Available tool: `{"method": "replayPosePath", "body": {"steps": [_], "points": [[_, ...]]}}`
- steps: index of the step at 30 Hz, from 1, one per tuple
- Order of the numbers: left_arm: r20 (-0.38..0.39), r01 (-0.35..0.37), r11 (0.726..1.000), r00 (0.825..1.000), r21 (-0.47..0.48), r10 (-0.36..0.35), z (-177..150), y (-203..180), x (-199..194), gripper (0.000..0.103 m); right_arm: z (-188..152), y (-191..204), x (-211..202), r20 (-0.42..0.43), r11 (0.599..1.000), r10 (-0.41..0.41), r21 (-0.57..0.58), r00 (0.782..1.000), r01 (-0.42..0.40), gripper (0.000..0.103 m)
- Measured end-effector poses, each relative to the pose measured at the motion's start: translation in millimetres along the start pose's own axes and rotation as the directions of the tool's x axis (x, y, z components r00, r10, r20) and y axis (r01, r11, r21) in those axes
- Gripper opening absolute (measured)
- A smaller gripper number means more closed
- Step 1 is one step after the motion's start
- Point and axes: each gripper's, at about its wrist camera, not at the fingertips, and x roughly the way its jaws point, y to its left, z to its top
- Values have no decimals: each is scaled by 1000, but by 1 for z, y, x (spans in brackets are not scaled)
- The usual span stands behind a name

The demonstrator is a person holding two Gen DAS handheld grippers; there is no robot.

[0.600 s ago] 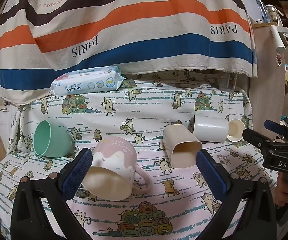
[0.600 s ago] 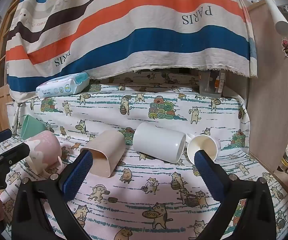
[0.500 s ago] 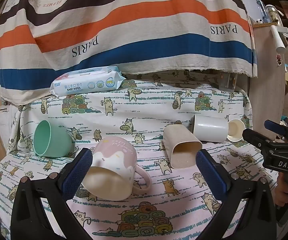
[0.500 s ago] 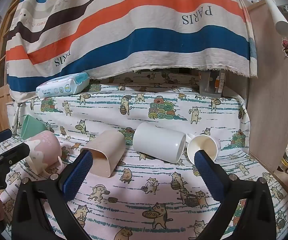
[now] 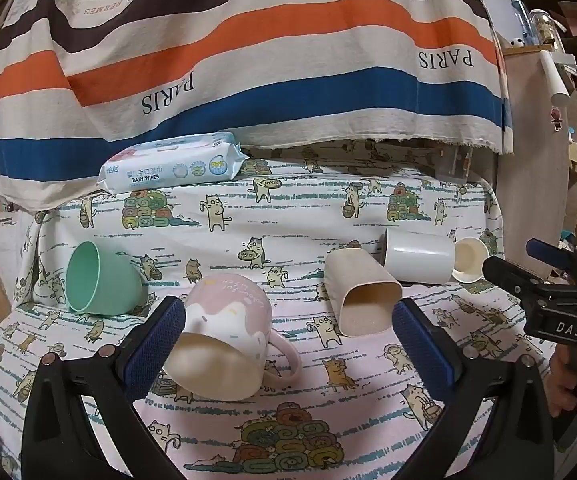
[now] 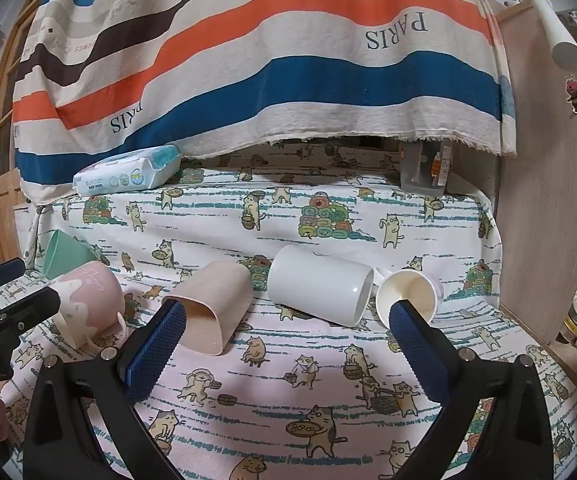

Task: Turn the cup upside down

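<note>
Cups lie on their sides across the cat-print cloth: a green cup, a pink mug, a beige square cup, a white mug and a small paper cup. None is turned mouth-down yet, so the task looks barely begun.

The left gripper is spread wide and holds nothing; its left pad sits just beside the pink mug's rim, and whether they touch cannot be told. The mug lies tilted, mouth toward the camera, handle to its right. The right gripper is likewise wide open and empty, with the beige cup near its left pad and the paper cup behind its right pad.

The pink mug seems the likely target for the left side. To do it well, the pads should probably straddle the body across its width, clear of the handle, and close firmly on the glazed wall before lifting. Then the wrist can roll until the mouth faces down, and the mug should be set flat on a bare patch of cloth, away from the green cup.

Readable writing: "PARIS" and "HERMES" on the striped cloth, "BABY WIPES" on the wipes pack, and "DAS" on the right gripper's body in the left view.
</note>
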Motion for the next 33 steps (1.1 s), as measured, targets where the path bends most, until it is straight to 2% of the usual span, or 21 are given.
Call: {"method": "replayPosePath", "body": {"steps": [4, 33], "points": [[3, 31, 1000, 1000, -7, -31, -1, 1, -1, 103, 0, 3, 0, 0, 1000, 0, -3, 1000, 0, 102], [1, 31, 1000, 1000, -1, -31, -1, -1, -1, 103, -1, 1, 1, -1, 1000, 9, -8, 1000, -9, 102]]}}
